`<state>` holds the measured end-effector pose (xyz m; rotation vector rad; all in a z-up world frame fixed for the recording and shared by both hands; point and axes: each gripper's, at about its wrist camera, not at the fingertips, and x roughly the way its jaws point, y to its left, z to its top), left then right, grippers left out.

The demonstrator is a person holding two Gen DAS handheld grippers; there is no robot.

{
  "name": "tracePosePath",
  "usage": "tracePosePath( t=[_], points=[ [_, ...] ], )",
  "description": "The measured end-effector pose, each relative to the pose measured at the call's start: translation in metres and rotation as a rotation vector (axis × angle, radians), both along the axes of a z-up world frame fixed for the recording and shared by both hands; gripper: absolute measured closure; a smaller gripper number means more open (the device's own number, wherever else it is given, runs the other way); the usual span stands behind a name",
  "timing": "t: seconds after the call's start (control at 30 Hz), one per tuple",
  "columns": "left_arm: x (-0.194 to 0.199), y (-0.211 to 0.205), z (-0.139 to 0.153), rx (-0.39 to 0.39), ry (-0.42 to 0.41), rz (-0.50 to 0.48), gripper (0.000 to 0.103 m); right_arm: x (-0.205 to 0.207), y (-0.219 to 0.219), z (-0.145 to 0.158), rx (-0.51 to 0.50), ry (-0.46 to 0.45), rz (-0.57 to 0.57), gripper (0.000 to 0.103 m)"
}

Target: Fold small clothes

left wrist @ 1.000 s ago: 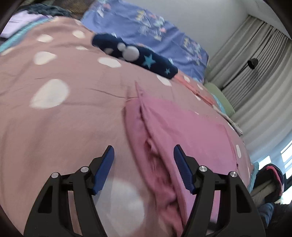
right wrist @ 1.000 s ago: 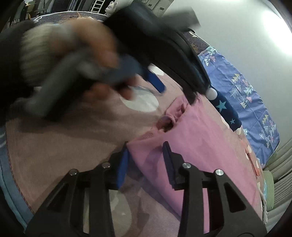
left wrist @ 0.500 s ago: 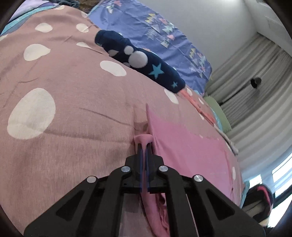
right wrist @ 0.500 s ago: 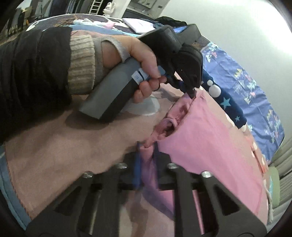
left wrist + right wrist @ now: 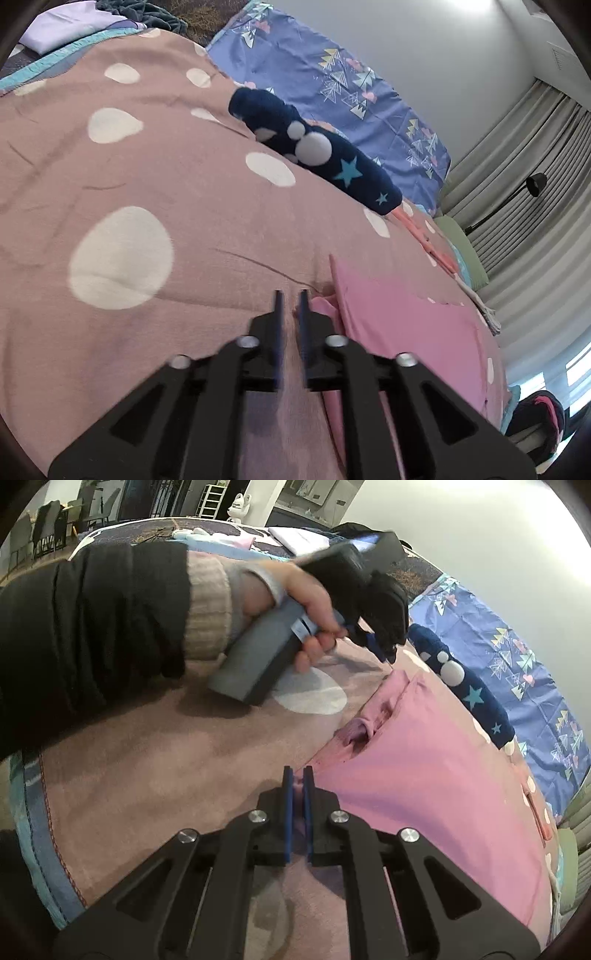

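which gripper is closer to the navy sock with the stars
Left. The left gripper sits at the pink garment's far corner, close to the navy sock. The right gripper is at the near corner, farther away.

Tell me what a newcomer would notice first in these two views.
The pink garment spread on the polka-dot bedspread, with the right gripper pinching its near edge. Beyond it, the left hand holds the left gripper by the garment's bunched end. A navy star-print piece lies behind.
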<state>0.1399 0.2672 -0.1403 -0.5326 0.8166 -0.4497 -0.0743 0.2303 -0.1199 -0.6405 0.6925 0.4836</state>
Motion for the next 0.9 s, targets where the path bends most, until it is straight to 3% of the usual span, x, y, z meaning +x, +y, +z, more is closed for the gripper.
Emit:
tracePosePath(
  t=[0.03,0.13,0.23,0.33,0.5,0.63,0.77,0.83,0.9],
  points=[
    [-0.003,0.002,0.003,-0.011,-0.008,-0.008,0.074,-0.001,0.001,-0.001,0.001,0.003,-0.003,0.098],
    [-0.015,0.000,0.006,-0.004,-0.005,-0.044,0.059,-0.004,0.001,-0.002,0.006,0.002,-0.005,0.098],
    [-0.038,-0.009,0.004,0.047,0.000,-0.110,0.058,-0.005,-0.002,-0.004,0.021,0.014,-0.004,0.097],
    [-0.078,-0.017,0.007,0.130,-0.073,-0.190,0.058,-0.006,-0.006,-0.004,0.037,0.017,0.005,0.093],
    [-0.133,-0.029,0.017,0.266,-0.152,-0.299,0.070,-0.013,-0.031,0.027,0.223,0.096,0.071,0.077],
    [-0.144,-0.046,0.015,0.370,-0.166,-0.361,0.081,0.001,-0.070,0.050,0.315,0.073,-0.063,0.068],
    [-0.134,-0.058,0.000,0.409,-0.120,-0.382,0.082,0.012,-0.103,0.051,0.350,0.091,-0.192,0.065],
    [-0.130,-0.059,0.001,0.415,-0.123,-0.360,0.098,0.010,-0.113,0.046,0.348,0.108,-0.223,0.064],
    [-0.137,-0.056,0.007,0.437,-0.152,-0.313,0.100,0.004,-0.117,0.039,0.334,0.114,-0.232,0.063]
  ],
)
